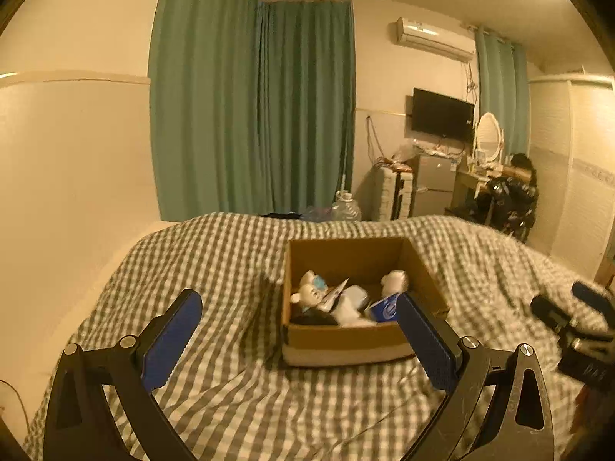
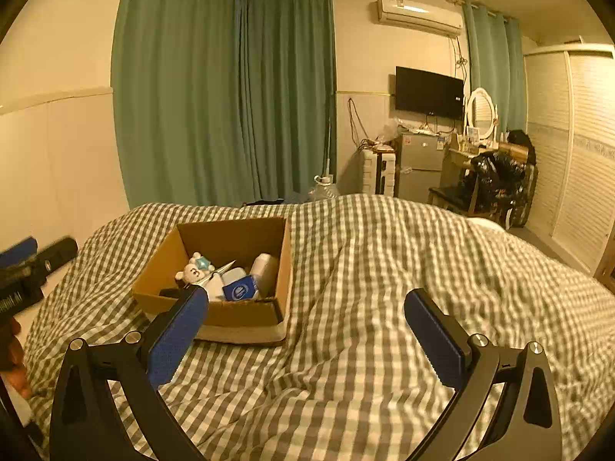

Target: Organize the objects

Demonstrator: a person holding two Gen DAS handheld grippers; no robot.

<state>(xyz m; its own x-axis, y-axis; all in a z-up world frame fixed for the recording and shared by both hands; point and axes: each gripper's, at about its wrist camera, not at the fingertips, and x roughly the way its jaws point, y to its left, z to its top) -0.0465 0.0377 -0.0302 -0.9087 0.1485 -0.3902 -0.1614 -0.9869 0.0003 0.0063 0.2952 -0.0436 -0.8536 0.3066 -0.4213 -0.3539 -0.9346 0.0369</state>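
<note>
An open cardboard box (image 1: 346, 340) (image 2: 246, 313) sits on the checked bedcover. Inside lie a white toy bear (image 1: 309, 294) (image 2: 192, 273), a blue packet (image 1: 384, 309) (image 2: 240, 292), a white bottle (image 2: 265, 269) and other small items. My left gripper (image 1: 300, 322) is open just in front of the box, nothing between its blue pads. My right gripper (image 2: 307, 315) is open to the right of the box, over bare bedcover. Each gripper shows at the edge of the other's view: the right gripper (image 1: 576, 319) and the left gripper (image 2: 30, 265).
The grey-and-white checked bedcover (image 2: 384, 269) spreads widely around the box. Green curtains (image 1: 250, 115), a wall TV (image 1: 442, 115), a small fridge (image 2: 419, 165) and a cluttered dressing table (image 2: 484, 146) stand beyond the bed. A hand (image 2: 11, 357) shows at the left edge.
</note>
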